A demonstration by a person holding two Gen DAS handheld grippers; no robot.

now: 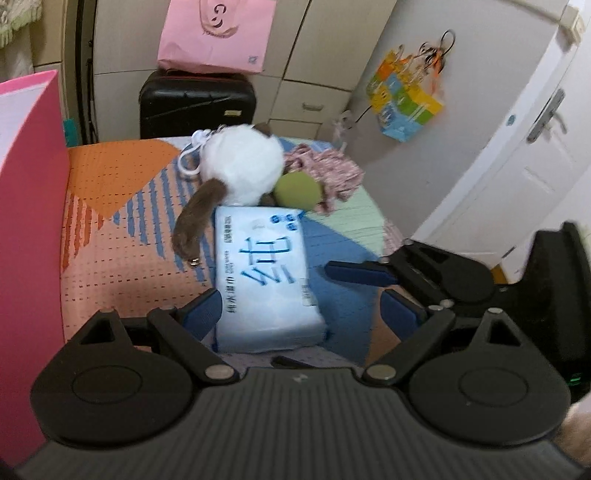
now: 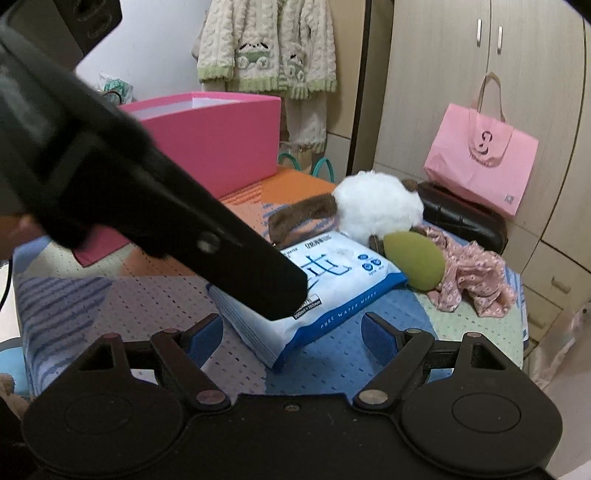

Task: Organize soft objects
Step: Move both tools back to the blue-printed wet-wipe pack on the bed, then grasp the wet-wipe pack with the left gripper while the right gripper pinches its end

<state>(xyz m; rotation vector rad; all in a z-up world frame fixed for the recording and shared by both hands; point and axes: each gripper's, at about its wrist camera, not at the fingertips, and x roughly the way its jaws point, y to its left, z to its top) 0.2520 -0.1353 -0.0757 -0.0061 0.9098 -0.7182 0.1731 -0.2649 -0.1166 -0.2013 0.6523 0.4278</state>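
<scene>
**Both grippers open over the wipes pack**

Bedroom corner: cream cupboards, white door, and a small table (image 2: 110, 295) under a mat of orange, blue and green patches. Landmark is the wipes pack (image 1: 264, 280), lying flat mid-table. Just beyond its far end, touching it, sits a white plush (image 1: 240, 162) with a brown tail curling down the pack's left side. Green ball (image 1: 297, 190) rests at the pack's far right corner, against the plush. Floral cloth (image 2: 472, 273) is crumpled right of the ball. Pink box (image 2: 221, 140) stands open on the table's far left, well apart from the pack. Beyond the plush is a black suitcase (image 1: 195, 105) with a pink bag (image 1: 218, 33) on it.

Left gripper (image 1: 306, 315): jaws spread, near end of pack between them, pads not visibly pressing. Right gripper (image 2: 293, 336): jaws spread, gripping nothing, near the pack's corner.
</scene>
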